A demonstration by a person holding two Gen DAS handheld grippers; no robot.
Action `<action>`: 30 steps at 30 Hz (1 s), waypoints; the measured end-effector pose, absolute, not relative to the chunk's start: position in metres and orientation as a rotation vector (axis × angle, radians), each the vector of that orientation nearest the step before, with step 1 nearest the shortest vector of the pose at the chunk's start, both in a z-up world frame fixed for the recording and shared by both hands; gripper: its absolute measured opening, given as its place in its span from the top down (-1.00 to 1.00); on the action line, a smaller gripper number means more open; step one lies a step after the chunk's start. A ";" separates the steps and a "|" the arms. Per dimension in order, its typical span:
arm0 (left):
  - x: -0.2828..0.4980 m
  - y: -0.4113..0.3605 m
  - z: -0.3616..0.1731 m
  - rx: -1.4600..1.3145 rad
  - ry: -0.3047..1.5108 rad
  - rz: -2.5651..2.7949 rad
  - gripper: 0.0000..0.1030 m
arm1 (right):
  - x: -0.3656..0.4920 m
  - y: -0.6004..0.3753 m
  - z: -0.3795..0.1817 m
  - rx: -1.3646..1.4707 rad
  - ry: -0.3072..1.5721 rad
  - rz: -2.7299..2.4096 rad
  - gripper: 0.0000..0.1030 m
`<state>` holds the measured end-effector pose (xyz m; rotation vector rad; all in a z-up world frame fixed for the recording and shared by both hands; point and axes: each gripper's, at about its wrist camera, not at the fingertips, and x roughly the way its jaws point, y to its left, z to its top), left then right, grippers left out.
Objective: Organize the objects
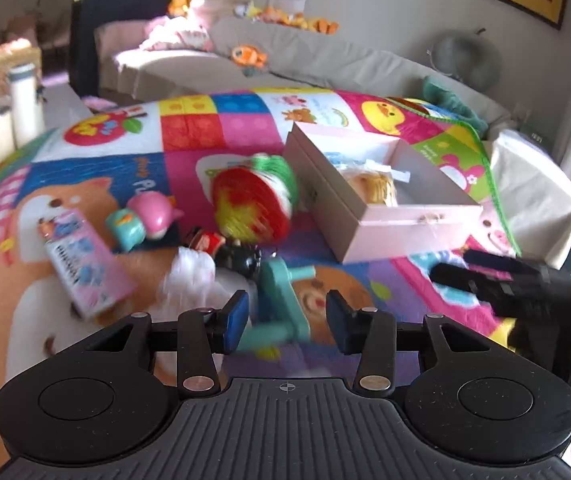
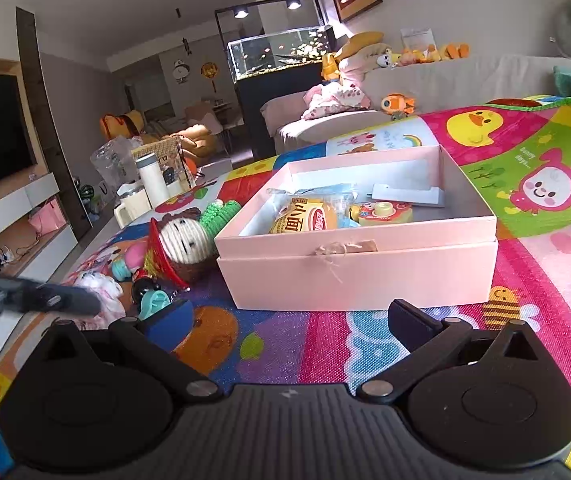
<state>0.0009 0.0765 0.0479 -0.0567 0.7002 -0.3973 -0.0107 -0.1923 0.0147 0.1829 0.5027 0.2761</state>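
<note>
A pink open box point(image 1: 381, 216) point(image 2: 357, 268) stands on the colourful play mat point(image 1: 213, 128) and holds a snack bag point(image 2: 303, 220), a small toy point(image 2: 383, 212) and a white piece point(image 2: 409, 194). To its left lie a crocheted doll point(image 1: 251, 204) point(image 2: 183, 240), a teal toy point(image 1: 281, 300) point(image 2: 155, 304), a pink and teal figure point(image 1: 143, 218), a pink packet point(image 1: 85, 260) and a dark figurine point(image 1: 229, 250). My left gripper point(image 1: 287, 322) is open, its jaws either side of the teal toy. My right gripper point(image 2: 297, 322) is open and empty in front of the box.
A sofa point(image 2: 425, 80) with plush toys runs behind the mat. A fish tank point(image 2: 281, 52) stands at its end. A white bottle point(image 2: 153, 178) and containers stand off the mat's left edge. A TV unit point(image 2: 1, 208) lines the left wall.
</note>
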 end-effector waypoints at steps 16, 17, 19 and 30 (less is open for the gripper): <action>-0.004 0.095 0.049 -0.091 0.552 -0.084 0.09 | 0.011 -0.183 0.005 0.154 0.664 0.268 -1.00; -0.002 0.099 0.048 -0.112 0.558 -0.084 0.09 | 0.015 -0.183 0.003 0.156 0.688 0.263 -1.00; 0.002 0.101 0.044 -0.138 0.576 -0.121 0.09 | 0.019 -0.183 0.002 0.160 0.709 0.265 -1.00; -0.010 0.116 0.014 -0.127 0.627 -0.120 0.09 | 0.022 -0.141 0.013 -0.120 0.841 0.392 -1.00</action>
